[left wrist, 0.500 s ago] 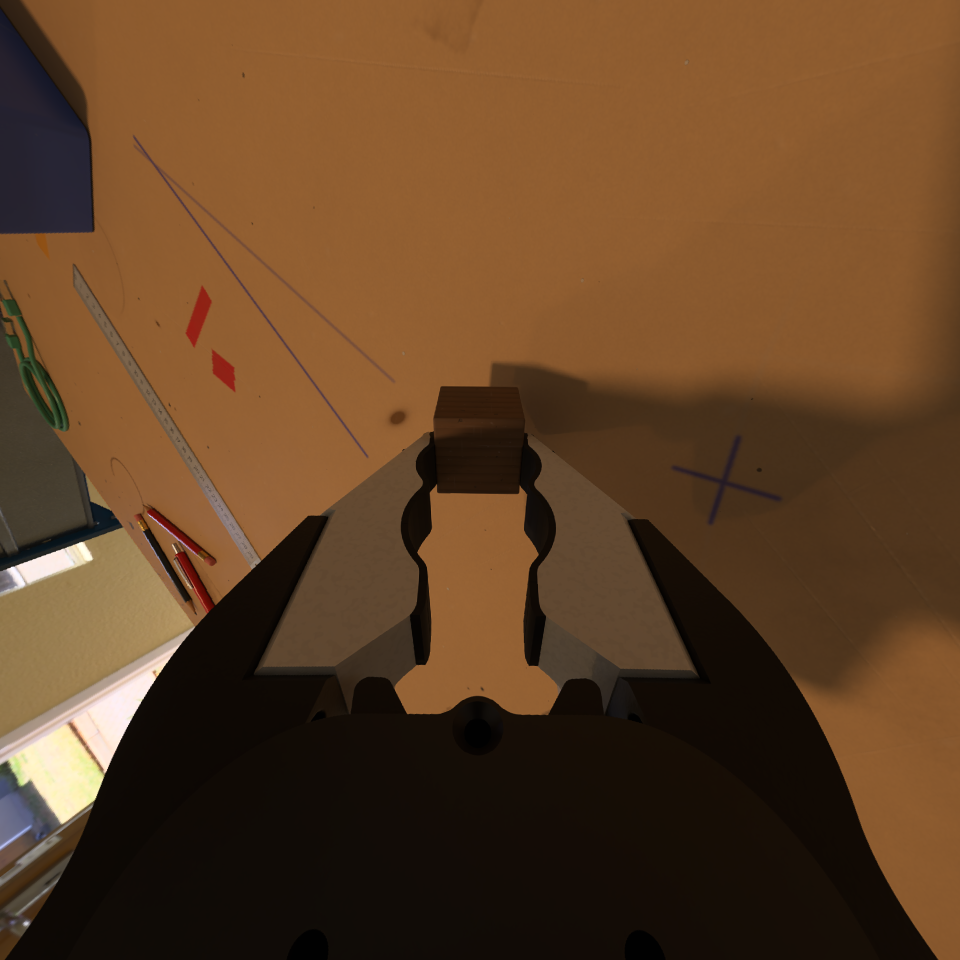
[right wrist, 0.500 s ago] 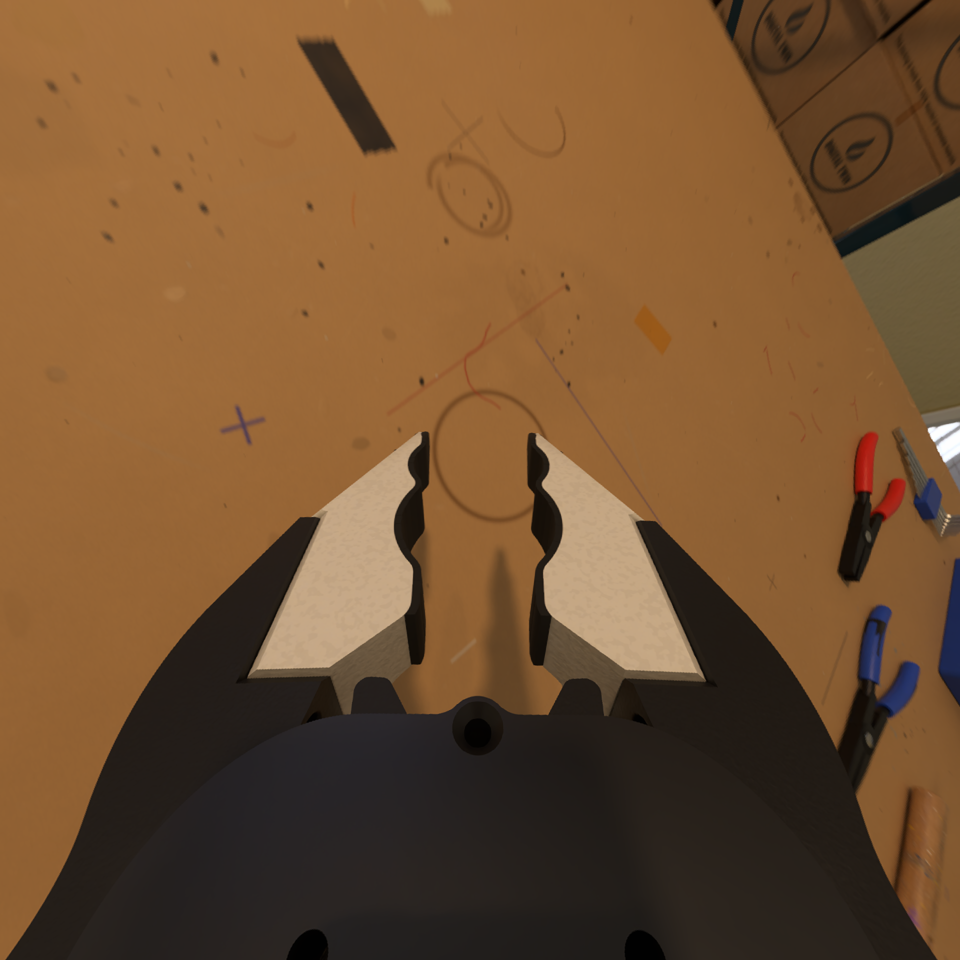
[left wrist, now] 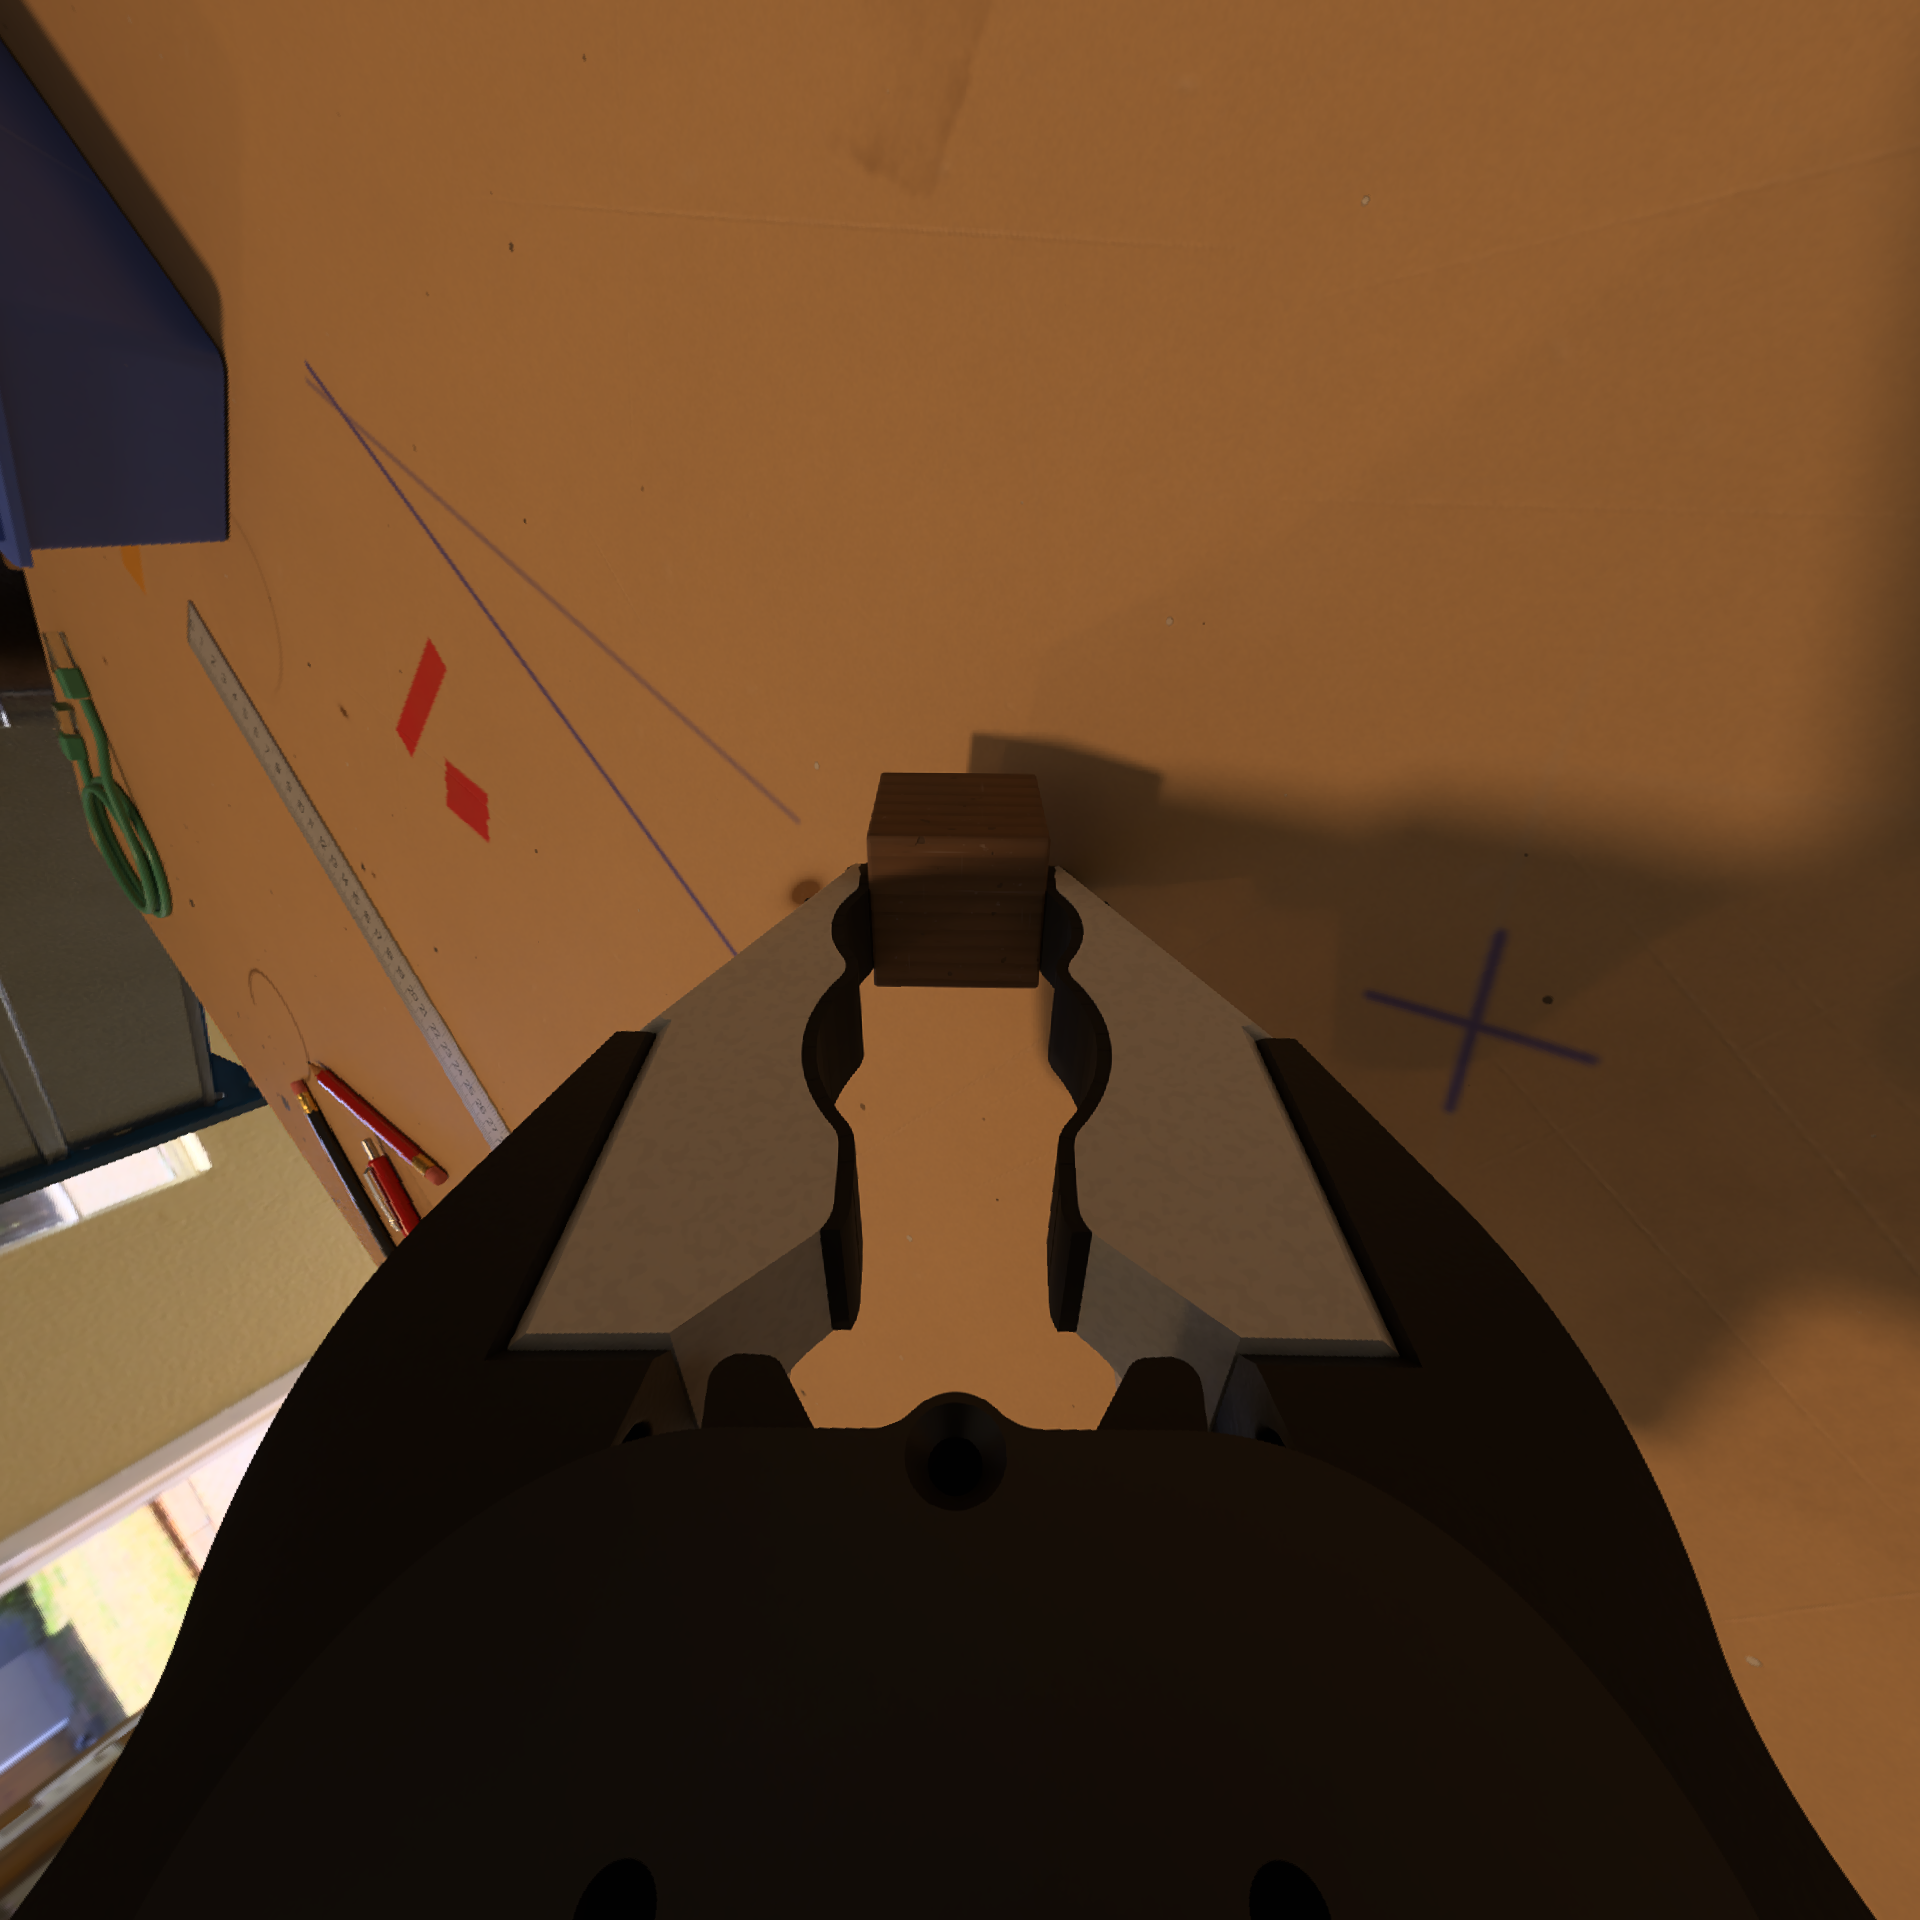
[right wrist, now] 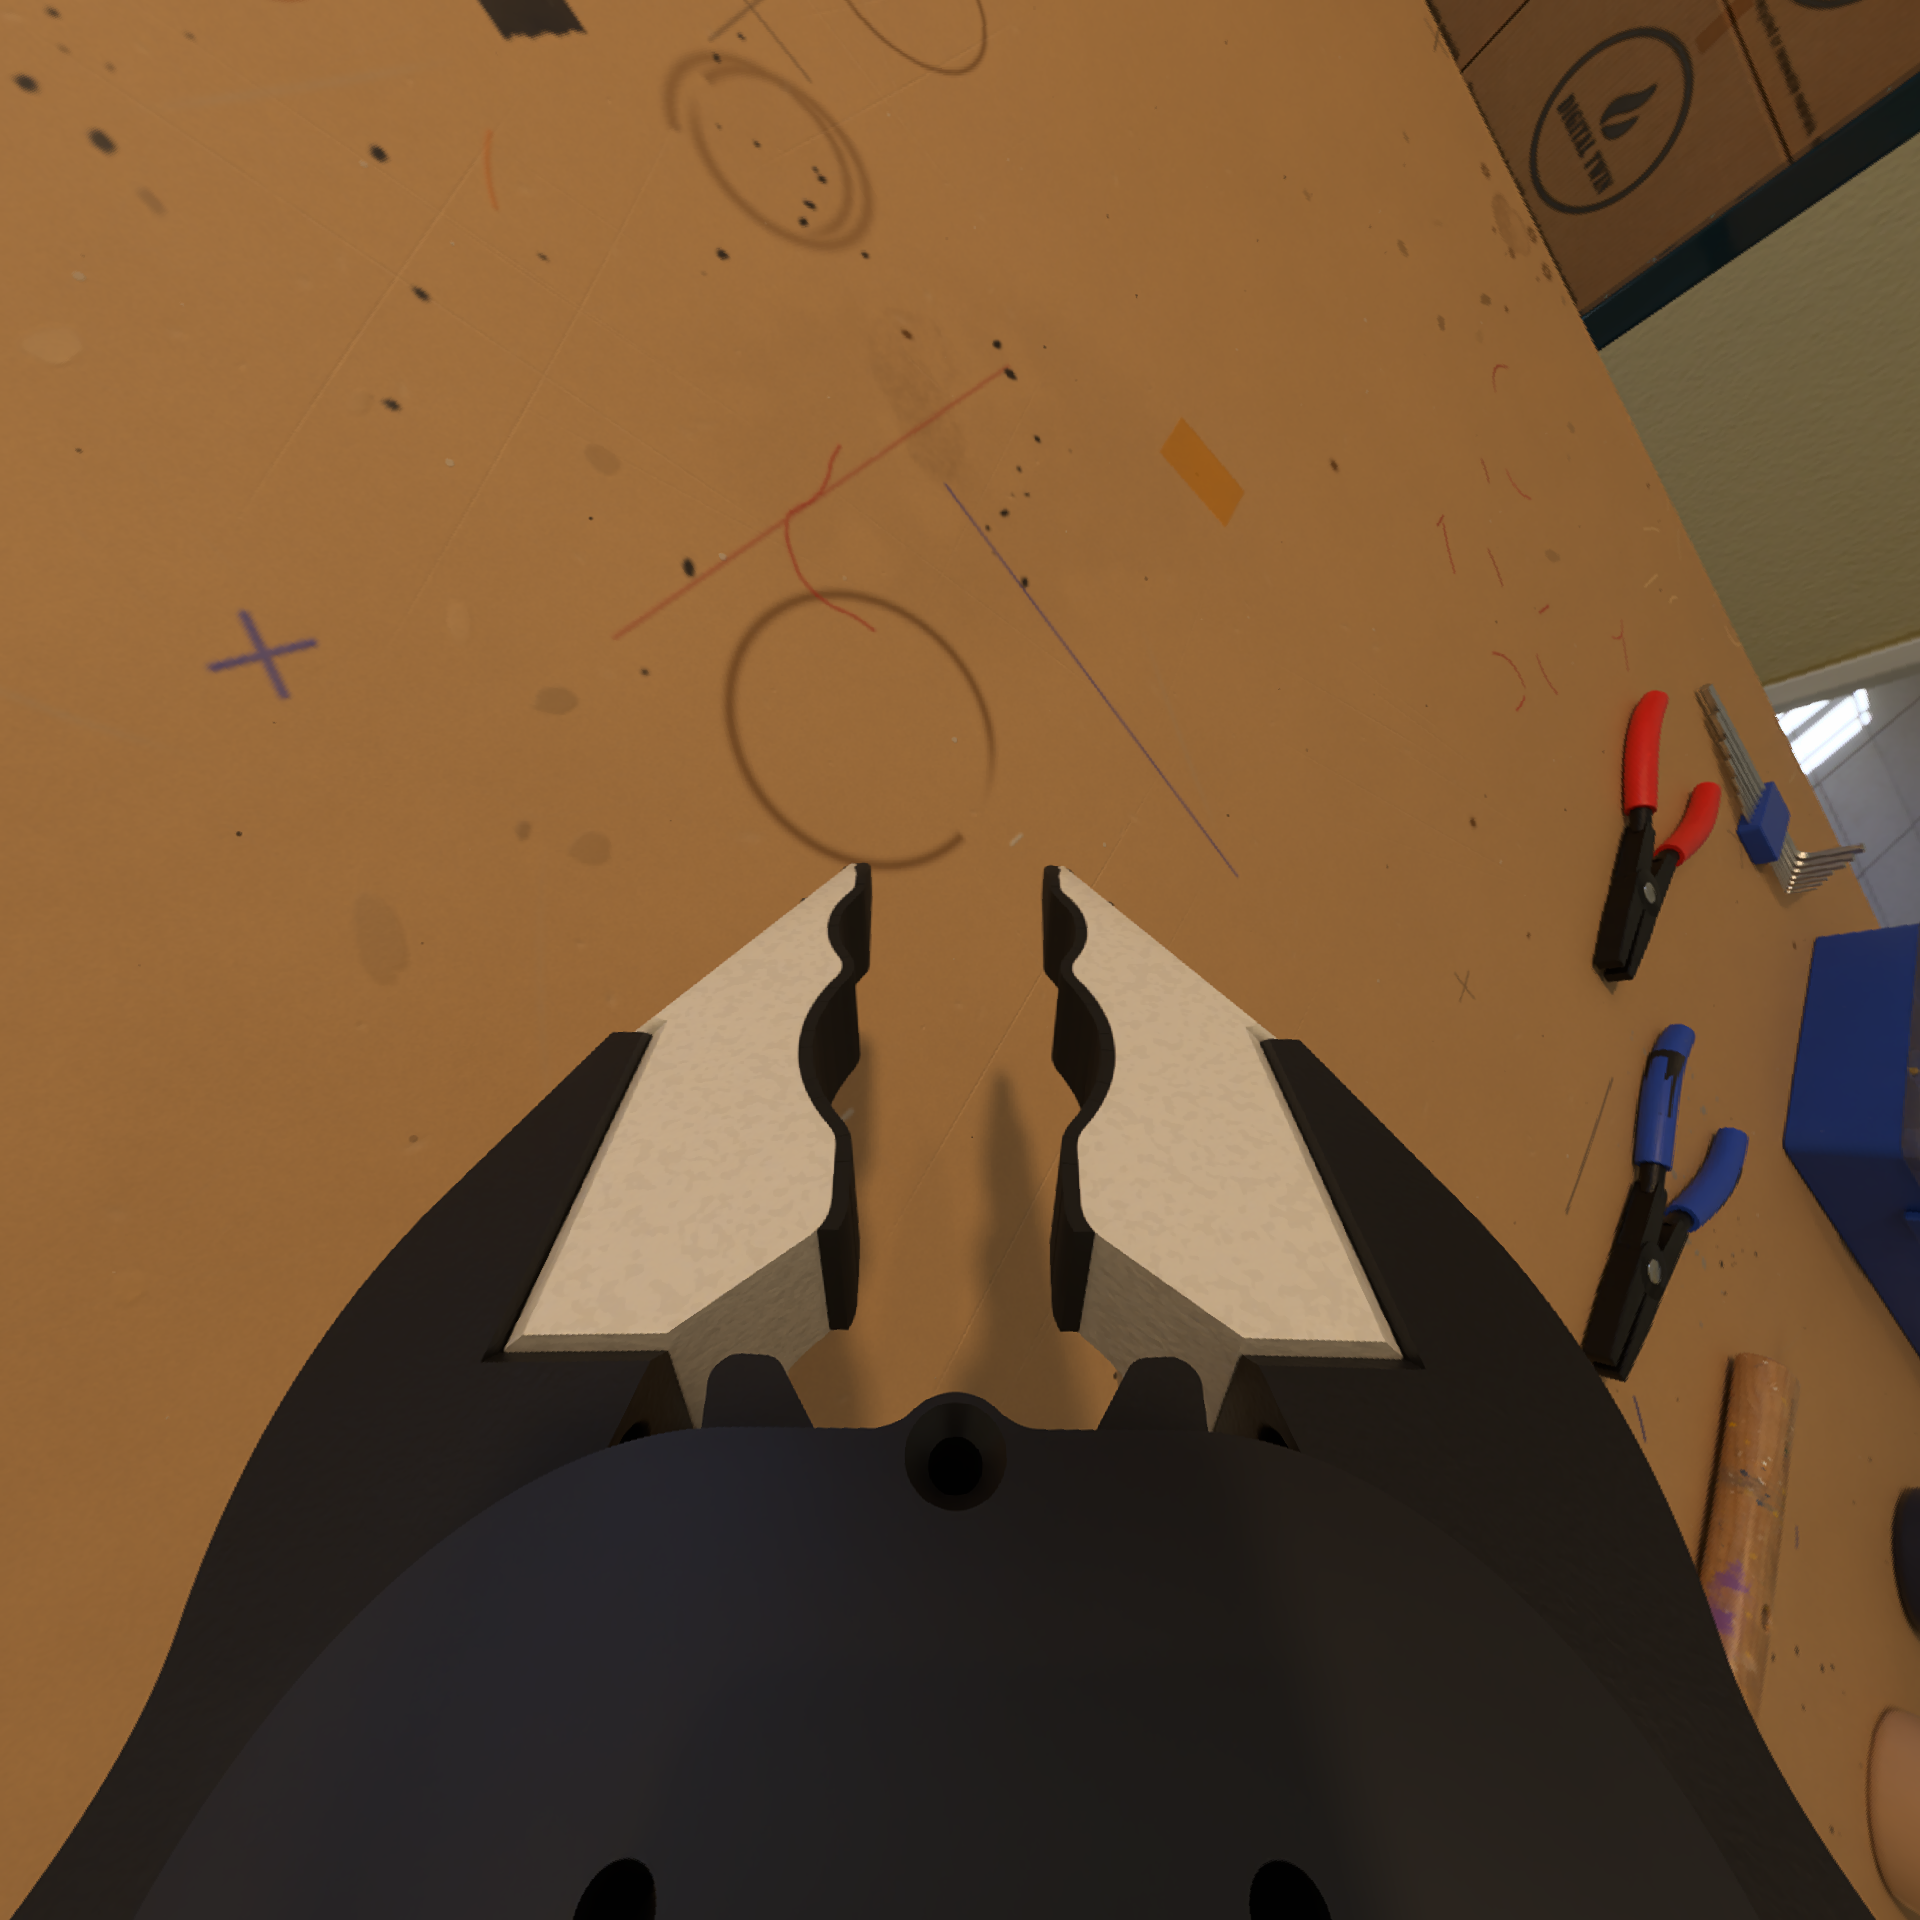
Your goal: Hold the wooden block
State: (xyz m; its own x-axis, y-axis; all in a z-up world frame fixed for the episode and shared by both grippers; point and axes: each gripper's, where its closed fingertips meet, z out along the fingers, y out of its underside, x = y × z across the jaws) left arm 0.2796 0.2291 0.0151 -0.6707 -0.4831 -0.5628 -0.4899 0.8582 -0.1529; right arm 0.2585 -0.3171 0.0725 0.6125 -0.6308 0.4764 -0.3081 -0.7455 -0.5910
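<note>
The wooden block [left wrist: 956, 831], a small dark brown cube, sits between the fingertips of my left gripper [left wrist: 956, 883]. The jaws are shut on its two sides, and its shadow falls on the brown table [left wrist: 1247, 416] to the right. My right gripper [right wrist: 956, 878] is open and empty over the table [right wrist: 416, 416], its fingertips just short of a dark drawn ring [right wrist: 862, 727]. The block does not show in the right wrist view.
In the left wrist view, a blue box [left wrist: 104, 364], a green tool [left wrist: 114, 810], a steel ruler [left wrist: 332, 862] and red pencils [left wrist: 374, 1132] lie at the left edge. In the right wrist view, red pliers [right wrist: 1652, 831], blue pliers [right wrist: 1662, 1195], hex keys [right wrist: 1766, 821], a blue box [right wrist: 1860, 1091] and cardboard boxes [right wrist: 1621, 135] line the right side.
My right gripper has drawn back and come closer to the table: the drawn ring, formerly between its tips, now lies beyond them. My left gripper has shifted slightly, still shut on the block.
</note>
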